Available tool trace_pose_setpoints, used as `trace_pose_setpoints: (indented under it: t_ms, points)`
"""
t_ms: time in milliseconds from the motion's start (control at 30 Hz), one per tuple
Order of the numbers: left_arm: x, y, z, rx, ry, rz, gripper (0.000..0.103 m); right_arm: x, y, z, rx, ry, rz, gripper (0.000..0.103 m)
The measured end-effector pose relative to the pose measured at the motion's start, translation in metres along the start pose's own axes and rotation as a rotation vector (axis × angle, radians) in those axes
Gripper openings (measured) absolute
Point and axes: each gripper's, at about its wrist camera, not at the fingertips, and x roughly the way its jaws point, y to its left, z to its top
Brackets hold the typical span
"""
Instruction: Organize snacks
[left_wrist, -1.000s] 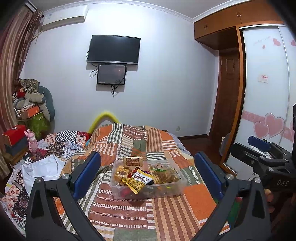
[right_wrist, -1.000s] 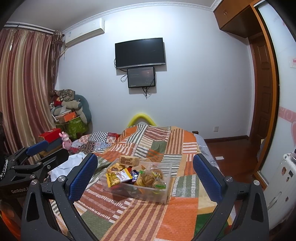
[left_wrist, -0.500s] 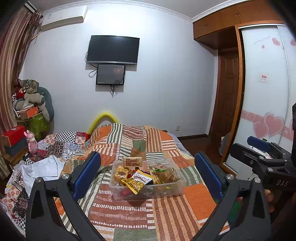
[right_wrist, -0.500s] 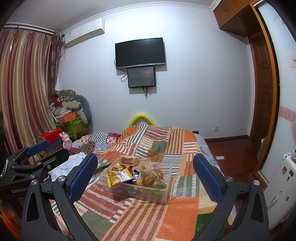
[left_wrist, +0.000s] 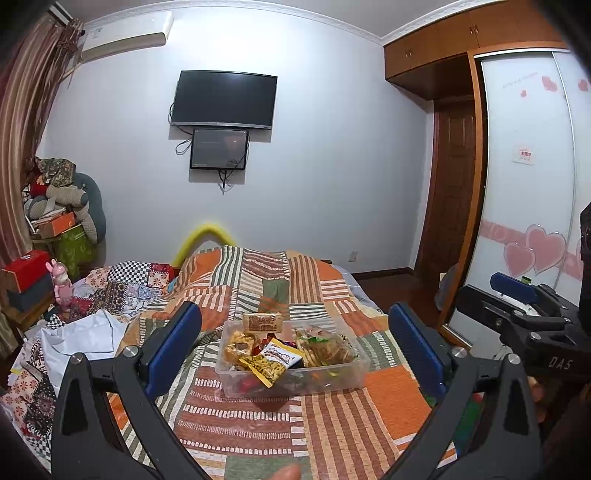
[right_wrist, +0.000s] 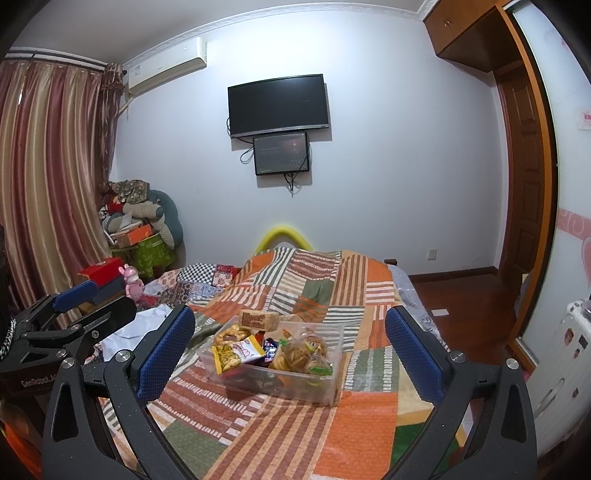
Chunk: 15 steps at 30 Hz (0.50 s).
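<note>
Both of my grippers hang above the near end of the bed, pointed at the far wall. Left gripper (left_wrist: 293, 349): jaws spread wide, blue pads (left_wrist: 173, 345) well apart, nothing between them. Right gripper (right_wrist: 290, 350): same, spread wide and empty, pads (right_wrist: 164, 354) clear of everything.

Clear plastic bin (left_wrist: 347, 380) sits on the patchwork quilt (left_wrist: 332, 417), roughly mid-bed, ahead of both grippers and not touched by either. From the left wrist view it lies centred between the fingers; from the right wrist view (right_wrist: 317, 387) it is also between the fingers, turned slightly corner-on.

Bin is full of snacks. A brown boxed bar (left_wrist: 263, 322) rests across the far rim. A yellow snack packet (left_wrist: 264, 367) sticks up at the near left, a white-and-red packet (left_wrist: 279, 352) just behind it. Clear bags of biscuits (left_wrist: 325, 349) fill the right half. Dark and red wrappers lie lower down; I cannot tell what they are.

The right gripper also shows at the right edge of the left view, and the left gripper (right_wrist: 74, 314) at the left edge of the right view.

Crumpled bedding and a white cloth (left_wrist: 85, 334) lie on the left side of the bed. Wall TV (left_wrist: 225, 99) straight ahead, wardrobe (left_wrist: 524, 184) to the right.
</note>
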Motion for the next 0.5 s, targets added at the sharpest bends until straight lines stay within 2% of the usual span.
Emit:
trace_pose_setpoints:
  t_ms: [500]
  points:
    - [0.0031,0.0031,-0.001,-0.026,0.012,-0.015,0.102,0.0003,-0.0005,0.0005,0.005,0.001,0.001,0.103]
